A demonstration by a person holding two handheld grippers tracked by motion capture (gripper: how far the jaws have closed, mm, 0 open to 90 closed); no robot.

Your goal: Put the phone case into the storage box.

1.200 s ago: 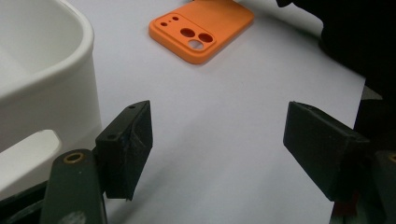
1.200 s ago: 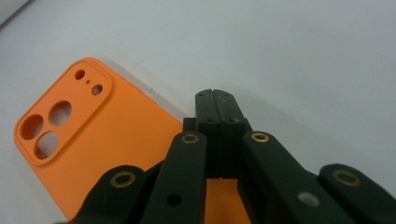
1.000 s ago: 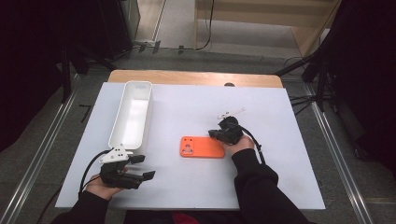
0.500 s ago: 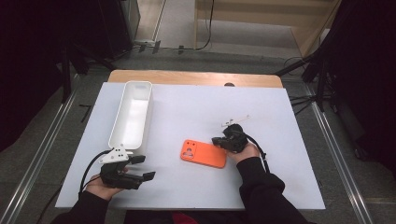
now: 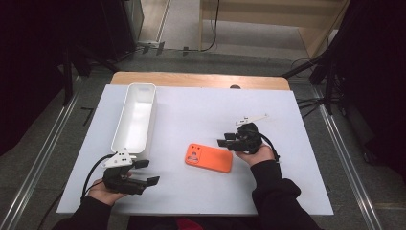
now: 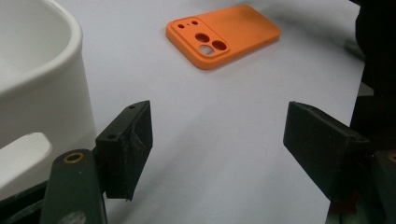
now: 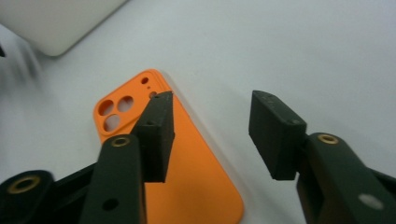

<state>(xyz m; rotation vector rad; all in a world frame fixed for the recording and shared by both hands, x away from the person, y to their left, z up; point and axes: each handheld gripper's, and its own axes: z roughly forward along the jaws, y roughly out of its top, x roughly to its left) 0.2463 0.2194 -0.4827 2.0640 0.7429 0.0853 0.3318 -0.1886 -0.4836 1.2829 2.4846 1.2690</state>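
The orange phone case (image 5: 208,157) is lying flat on the white table (image 5: 201,110), camera holes facing up, a little right of the middle and toward the person's side. In the left gripper view the case (image 6: 224,36) is sitting well ahead of the jaws, its lens end turned toward them. In the right gripper view the case (image 7: 163,158) is lying under and beyond the left-hand jaw, nothing pressing on it.

The right gripper (image 5: 223,142) is hovering just beside the case's right end, pointing left toward it. Its jaws have just been opening and are standing apart with only bare table and the case's edge showing between them (image 7: 210,135); nothing is being pinched. The person's right hand (image 5: 256,152) is cupping it from below.

The left gripper (image 5: 149,172) is resting near the table's front left, its jaws spread wide and empty (image 6: 217,149), pointing right across the table toward the case. The left hand (image 5: 103,191) is holding it low.

The white tray (image 5: 125,136) is lying lengthwise along the left side, its near end just beside the left gripper; its curved wall (image 6: 42,93) is looming close by the left-hand jaw.
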